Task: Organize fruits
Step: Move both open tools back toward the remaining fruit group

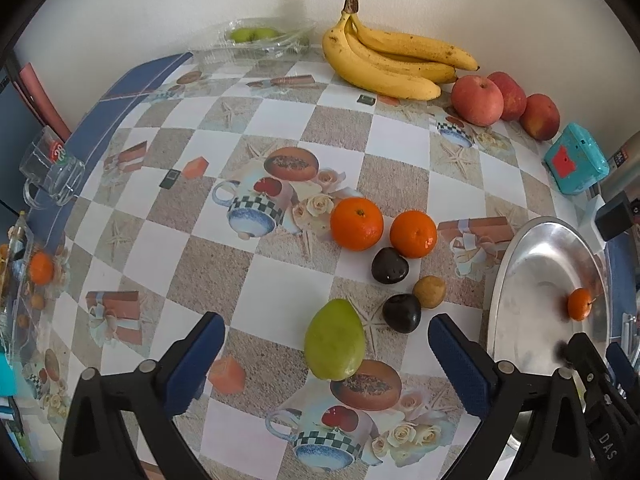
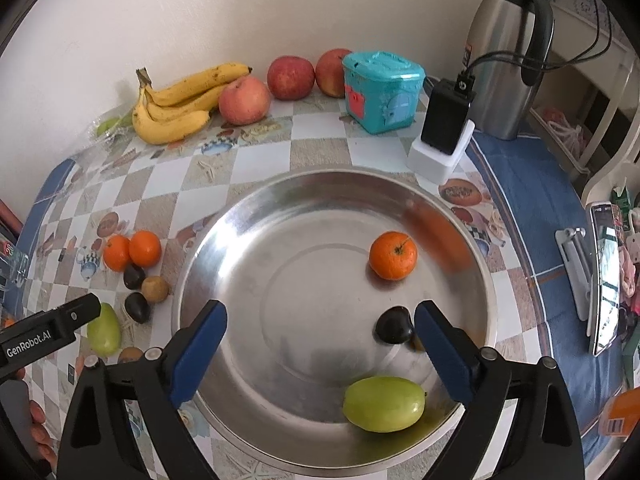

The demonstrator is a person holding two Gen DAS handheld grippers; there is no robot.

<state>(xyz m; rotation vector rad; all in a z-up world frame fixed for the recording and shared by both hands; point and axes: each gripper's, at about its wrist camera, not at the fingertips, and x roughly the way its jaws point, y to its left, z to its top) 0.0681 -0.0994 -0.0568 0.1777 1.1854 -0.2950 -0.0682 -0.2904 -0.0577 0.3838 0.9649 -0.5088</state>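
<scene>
My left gripper (image 1: 324,326) is open and points down at the table, with a green fruit (image 1: 335,340) lying loose between its blue pads. Just beyond it lie two dark plums (image 1: 401,313), a small brown fruit (image 1: 429,291) and two oranges (image 1: 356,223). My right gripper (image 2: 320,312) hangs open over the steel plate (image 2: 224,240), holding nothing. In the plate rest an orange (image 2: 393,255), a dark plum (image 2: 394,325) close to the right pad, and a second green fruit (image 2: 384,403). Bananas (image 1: 388,60) and apples (image 1: 477,100) lie by the wall.
A teal box (image 2: 382,92), a black charger on a white base (image 2: 444,128) and a steel thermos (image 2: 508,52) stand behind the plate. A glass mug (image 1: 52,172) sits at the table's left edge. A clear plastic tray with green fruit (image 1: 256,38) is at the back.
</scene>
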